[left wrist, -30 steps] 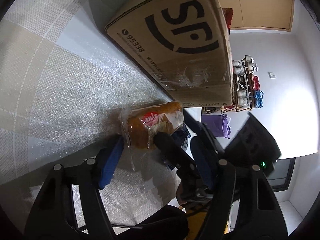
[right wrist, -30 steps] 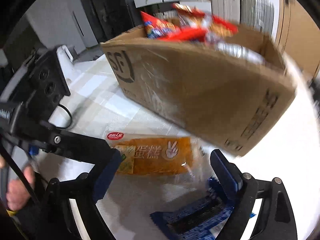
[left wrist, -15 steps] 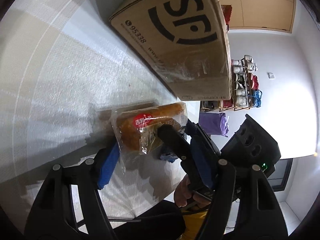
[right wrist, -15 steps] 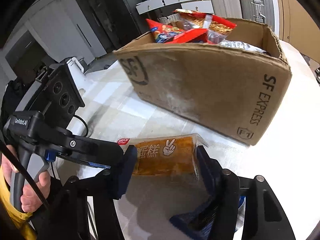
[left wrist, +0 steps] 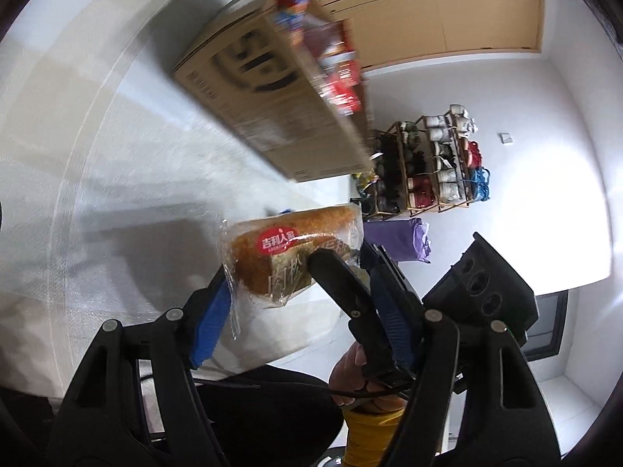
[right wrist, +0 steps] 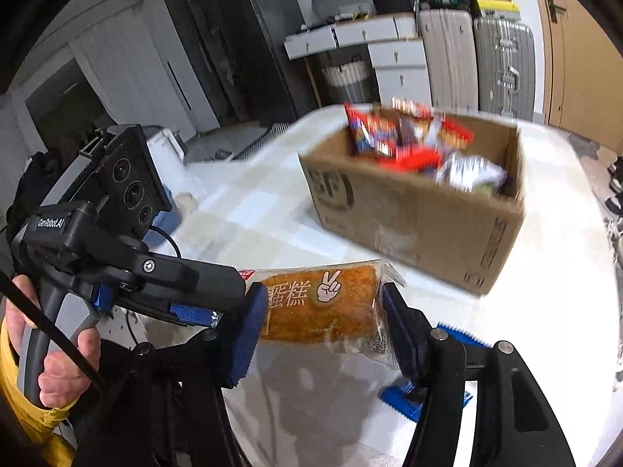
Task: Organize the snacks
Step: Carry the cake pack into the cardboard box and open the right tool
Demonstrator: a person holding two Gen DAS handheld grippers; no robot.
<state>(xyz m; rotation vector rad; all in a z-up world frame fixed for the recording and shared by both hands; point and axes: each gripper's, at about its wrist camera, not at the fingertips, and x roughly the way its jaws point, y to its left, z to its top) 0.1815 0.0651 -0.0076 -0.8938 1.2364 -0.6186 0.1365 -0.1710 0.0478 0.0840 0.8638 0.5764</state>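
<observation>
Orange cake in clear wrapper (right wrist: 323, 307) hangs above the white table (right wrist: 545, 311), in front of the cardboard box (right wrist: 420, 214); right gripper (right wrist: 323, 321) pinches it end to end between blue pads; left gripper (left wrist: 296, 292) clamps the same cake (left wrist: 280, 257) across one end; box holds red and silver snack bags (right wrist: 412, 144); blue packet (right wrist: 447, 373) lies on the table below the cake, nearer than the box.

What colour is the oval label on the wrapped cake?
Red with white lettering, clearest in the left wrist view.
</observation>
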